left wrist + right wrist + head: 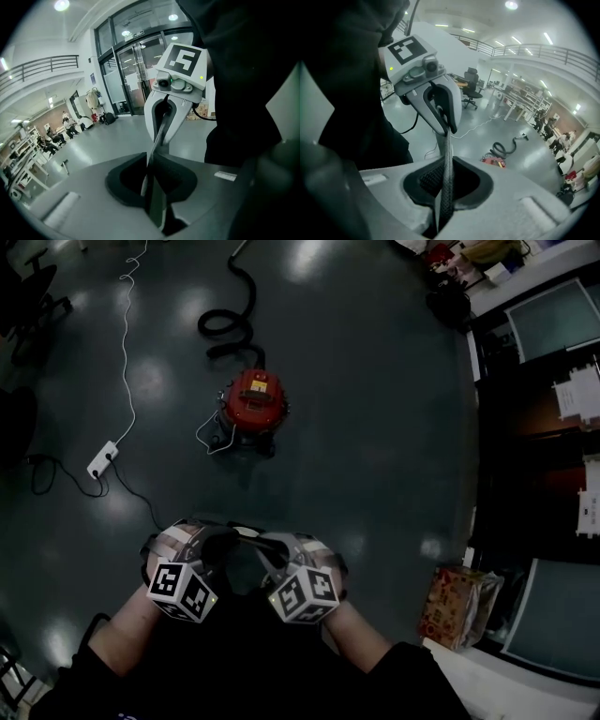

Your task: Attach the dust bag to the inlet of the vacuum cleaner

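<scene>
The red vacuum cleaner (254,401) stands on the dark floor ahead of me, its black hose (231,322) curling away behind it. It also shows small and far off in the right gripper view (493,161). Low in the head view, my left gripper (223,542) and right gripper (268,547) face each other and carry the black dust bag (236,563) between them. The bag's thin dark edge (157,140) runs through the left gripper (152,197), which is shut on it. That same edge (446,164) is pinched in the shut right gripper (443,194). Dark bag cloth (248,70) fills one side.
A white power strip (102,458) with a white cord (126,343) lies left of the vacuum. A patterned box (457,607) sits at the right by dark counters (548,381). An office chair (28,292) is at the top left. People sit far off (51,140).
</scene>
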Tool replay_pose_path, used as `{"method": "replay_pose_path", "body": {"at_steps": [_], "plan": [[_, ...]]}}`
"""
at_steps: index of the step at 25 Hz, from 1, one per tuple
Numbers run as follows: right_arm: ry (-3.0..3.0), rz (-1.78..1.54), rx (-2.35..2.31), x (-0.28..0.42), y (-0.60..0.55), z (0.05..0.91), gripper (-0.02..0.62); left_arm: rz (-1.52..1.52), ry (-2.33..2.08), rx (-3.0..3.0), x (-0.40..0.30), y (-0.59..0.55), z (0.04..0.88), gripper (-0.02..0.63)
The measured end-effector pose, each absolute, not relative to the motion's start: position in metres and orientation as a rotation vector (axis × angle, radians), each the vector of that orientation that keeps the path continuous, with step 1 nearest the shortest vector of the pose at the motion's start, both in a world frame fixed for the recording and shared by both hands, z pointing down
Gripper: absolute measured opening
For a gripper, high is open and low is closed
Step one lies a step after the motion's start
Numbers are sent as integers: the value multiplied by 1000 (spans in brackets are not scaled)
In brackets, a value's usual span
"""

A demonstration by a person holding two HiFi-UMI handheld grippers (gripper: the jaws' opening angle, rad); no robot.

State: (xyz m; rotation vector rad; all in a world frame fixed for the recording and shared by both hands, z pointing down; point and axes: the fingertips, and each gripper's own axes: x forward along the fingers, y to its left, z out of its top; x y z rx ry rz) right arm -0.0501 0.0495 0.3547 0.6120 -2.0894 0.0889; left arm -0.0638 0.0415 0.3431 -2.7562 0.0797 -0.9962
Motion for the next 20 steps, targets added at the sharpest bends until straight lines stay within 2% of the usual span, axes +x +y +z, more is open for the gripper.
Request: {"method": "replay_pose_path", "body": {"at_steps": [7, 14, 20], "plan": [[-2069, 142, 621, -56, -8, 413, 31, -1070, 266, -2824, -70, -19, 402, 55], [-2116, 243, 544, -21, -27, 493, 28, -1212, 271, -2777, -33, -42, 478, 52], [-2149, 242, 534, 24, -55, 559, 28, -1192, 280, -2780, 11, -68, 545, 49]]}}
